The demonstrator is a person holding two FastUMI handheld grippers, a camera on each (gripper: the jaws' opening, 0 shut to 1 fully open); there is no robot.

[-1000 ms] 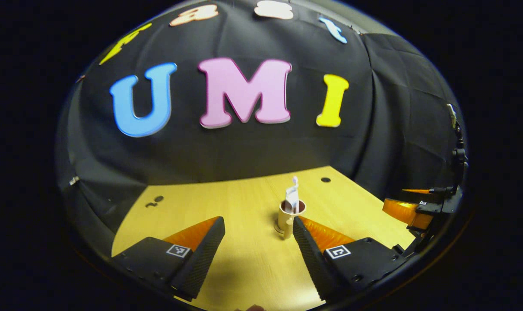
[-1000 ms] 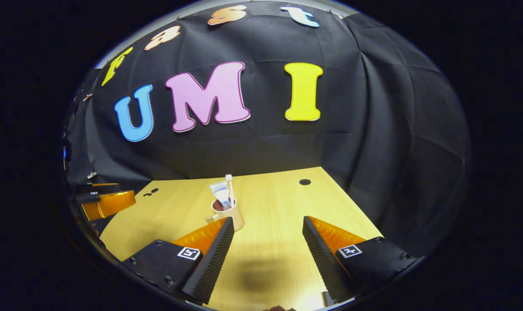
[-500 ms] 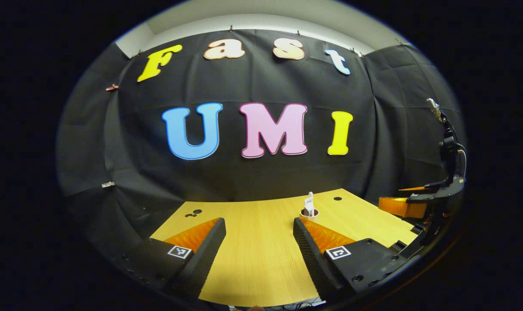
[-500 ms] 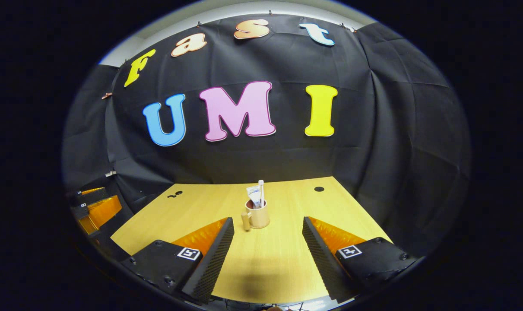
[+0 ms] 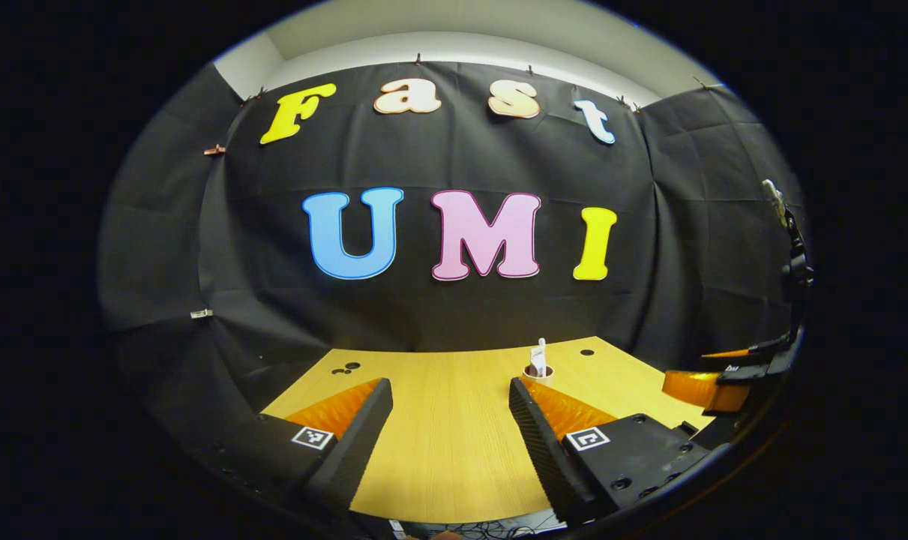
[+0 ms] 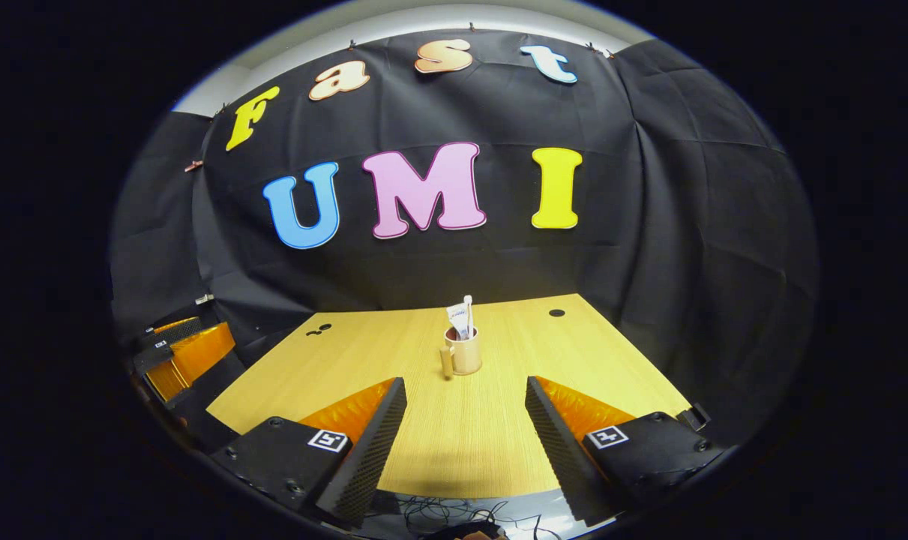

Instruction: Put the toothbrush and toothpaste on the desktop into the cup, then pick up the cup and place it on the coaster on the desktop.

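A beige cup [image 6: 465,358] with a handle on its left stands upright near the middle of the wooden desktop [image 6: 394,360]. The toothpaste tube [image 6: 457,321] and the white toothbrush [image 6: 468,311] stick up out of it. In the left gripper view the cup [image 5: 537,371] is partly hidden behind my finger, with the tube [image 5: 537,358] showing above it. My left gripper [image 5: 446,427] is open and empty, well short of the cup. My right gripper [image 6: 465,431] is open and empty too, back at the desk's near edge. I cannot make out a coaster under the cup.
Small dark holes mark the desktop at the far left [image 6: 319,330] and far right [image 6: 557,312]. Cables [image 6: 439,514] hang below the near edge. The other gripper shows at the left rim of the right gripper view [image 6: 187,352] and at the right rim of the left gripper view [image 5: 716,382].
Both grippers have pulled back and away from the cup, which now looks smaller and farther off. Both stayed open. The cup with its contents has not moved.
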